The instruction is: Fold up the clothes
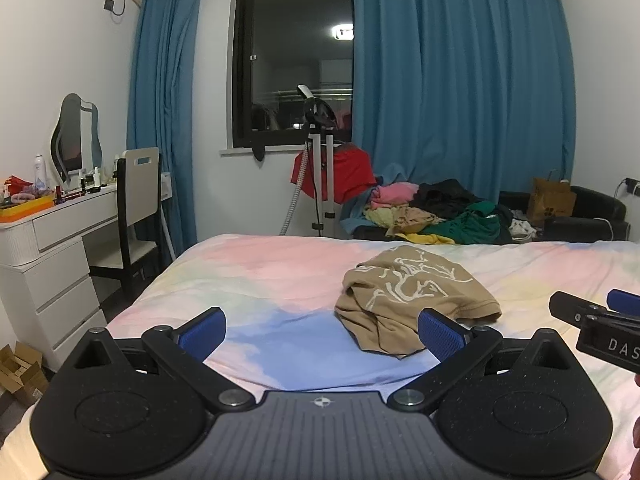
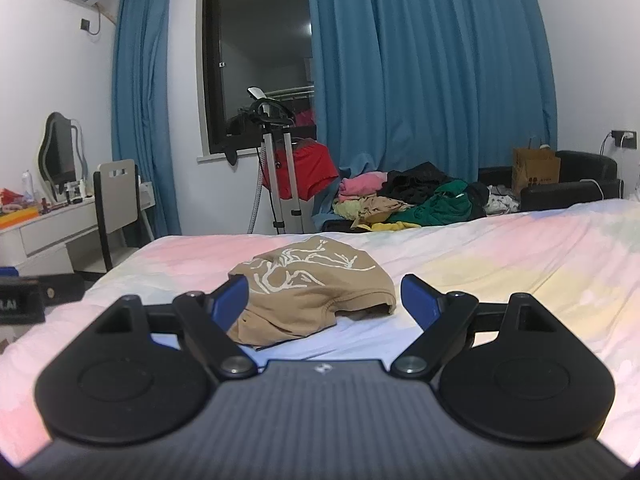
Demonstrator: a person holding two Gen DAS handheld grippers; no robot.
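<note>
Tan shirt (image 1: 416, 300) with a white line print lies on the bed (image 1: 260, 272), near the middle of the pastel sheet, bunched into a loose mound; hem and one rolled edge face the grippers, print side up. It is not laid flat and not a tidy fold: edges are uneven and a pocket of cloth gapes on the near side. This lump fits a shirt dropped for folding, or one gathered roughly partway; the pictures do not settle which.

Left gripper (image 1: 322, 330): jaws wide apart, empty, held above the sheet just short of the shirt's near left edge. Right gripper (image 2: 322, 298): jaws wide apart, empty, straddling the near edge of the shirt in its own view; contact cannot be told.

Judgement for a clean fold: each gripper takes a single layer at a distinct corner or seam, not the whole bunch, and the cloth is spread taut before any crease.

Beyond the bed: a pile of clothes (image 1: 436, 212) on a dark sofa, blue curtains (image 1: 460, 80), a white desk (image 1: 52, 232)
</note>
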